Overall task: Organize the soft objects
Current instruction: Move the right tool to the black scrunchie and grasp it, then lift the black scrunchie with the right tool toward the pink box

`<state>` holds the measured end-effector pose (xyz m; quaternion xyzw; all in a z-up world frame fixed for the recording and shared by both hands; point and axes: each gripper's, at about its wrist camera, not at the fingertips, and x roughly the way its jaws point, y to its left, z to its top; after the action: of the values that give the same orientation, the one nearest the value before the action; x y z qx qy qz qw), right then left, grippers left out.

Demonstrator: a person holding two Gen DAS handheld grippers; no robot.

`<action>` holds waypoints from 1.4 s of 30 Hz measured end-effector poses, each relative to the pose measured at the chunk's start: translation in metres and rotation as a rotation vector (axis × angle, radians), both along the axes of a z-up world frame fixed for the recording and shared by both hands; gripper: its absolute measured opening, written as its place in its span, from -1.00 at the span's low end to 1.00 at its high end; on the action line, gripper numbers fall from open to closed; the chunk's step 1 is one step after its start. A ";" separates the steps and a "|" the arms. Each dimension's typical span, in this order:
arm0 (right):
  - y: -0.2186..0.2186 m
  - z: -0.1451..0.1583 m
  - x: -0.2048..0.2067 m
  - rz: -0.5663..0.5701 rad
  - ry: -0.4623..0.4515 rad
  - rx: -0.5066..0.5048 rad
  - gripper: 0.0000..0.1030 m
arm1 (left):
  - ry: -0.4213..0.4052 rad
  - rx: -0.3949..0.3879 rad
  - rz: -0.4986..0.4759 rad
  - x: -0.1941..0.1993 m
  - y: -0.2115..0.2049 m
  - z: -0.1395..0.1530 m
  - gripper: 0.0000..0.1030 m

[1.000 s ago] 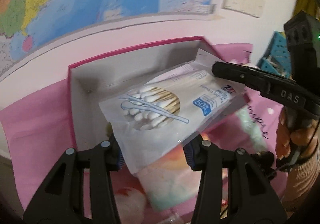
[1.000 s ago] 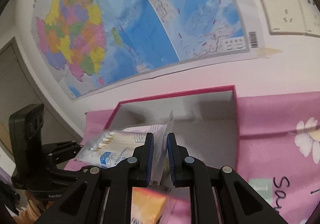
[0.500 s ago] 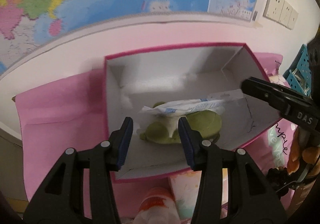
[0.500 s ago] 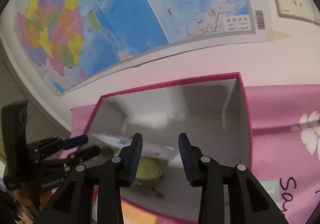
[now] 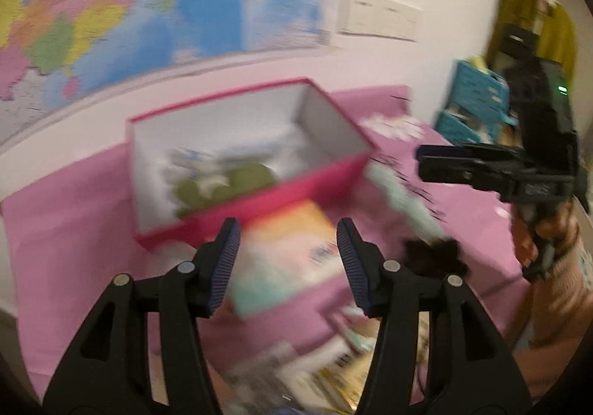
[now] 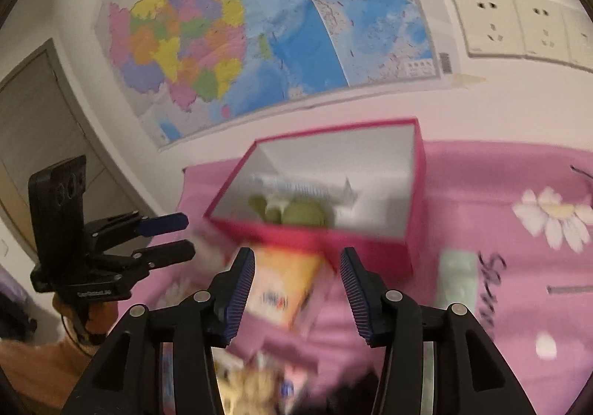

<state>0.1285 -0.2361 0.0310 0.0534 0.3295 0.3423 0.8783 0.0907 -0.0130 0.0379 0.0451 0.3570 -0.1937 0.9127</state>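
Observation:
A pink box [image 5: 259, 200] with a white inside stands on the pink cloth; it also shows in the right wrist view [image 6: 370, 244]. Inside lie a green plush toy [image 5: 229, 181] and the white cotton swab pack [image 6: 300, 187]. My left gripper [image 5: 287, 263] is open and empty, pulled back in front of the box. My right gripper [image 6: 296, 285] is open and empty too, above an orange and white soft packet [image 6: 281, 289] that lies before the box. The packet also shows in the left wrist view [image 5: 285, 259].
A pale green strip [image 5: 404, 200] and a black fluffy item [image 5: 433, 255] lie to the right of the box. More blurred packets [image 5: 326, 370] lie near the front. Blue crates [image 5: 470, 103] stand at the right. A map [image 6: 259, 26] hangs on the wall.
Both grippers let go of the cotton swab pack, which now lies in the box on the green toy. Both have since drawn back from the box and opened wider.

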 end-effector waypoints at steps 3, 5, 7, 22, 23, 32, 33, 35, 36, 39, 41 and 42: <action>-0.015 -0.018 -0.015 -0.049 0.027 -0.073 -0.04 | 0.026 -0.029 -0.084 -0.016 -0.015 -0.009 0.09; -0.026 -0.034 -0.021 -0.075 0.071 -0.107 0.05 | 0.045 -0.049 -0.131 -0.021 -0.022 -0.017 0.09; -0.035 -0.053 -0.026 -0.106 0.118 -0.149 0.21 | 0.064 -0.053 -0.167 -0.026 -0.034 -0.027 0.09; -0.042 -0.103 -0.036 -0.145 0.185 -0.180 0.16 | 0.212 0.007 -0.295 -0.020 -0.100 -0.074 0.09; -0.043 -0.103 -0.037 -0.144 0.185 -0.176 -0.08 | 0.219 0.013 -0.297 -0.020 -0.102 -0.077 0.09; -0.045 -0.093 -0.043 -0.129 0.126 -0.125 -0.81 | 0.314 -0.010 -0.327 -0.010 -0.113 -0.094 0.10; -0.045 -0.091 -0.044 -0.127 0.120 -0.117 -0.81 | 0.322 -0.015 -0.331 -0.009 -0.114 -0.095 0.12; -0.045 -0.088 -0.044 -0.122 0.115 -0.109 -0.82 | 0.330 -0.023 -0.336 -0.008 -0.115 -0.096 0.16; -0.044 -0.087 -0.044 -0.127 0.114 -0.117 -0.82 | 0.333 -0.027 -0.342 -0.008 -0.115 -0.096 0.18; -0.048 -0.091 -0.039 -0.173 0.127 -0.141 -0.66 | 0.337 -0.025 -0.345 -0.006 -0.118 -0.096 0.18; -0.049 -0.095 -0.038 -0.174 0.136 -0.157 -0.11 | 0.338 -0.017 -0.344 -0.005 -0.120 -0.097 0.18; -0.047 -0.096 -0.039 -0.166 0.135 -0.163 -0.04 | 0.335 -0.013 -0.344 -0.006 -0.122 -0.096 0.18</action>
<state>0.0898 -0.2828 -0.0655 0.0317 0.4089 0.2361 0.8809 0.0852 -0.1351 -0.0585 0.0667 0.4894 -0.3533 0.7945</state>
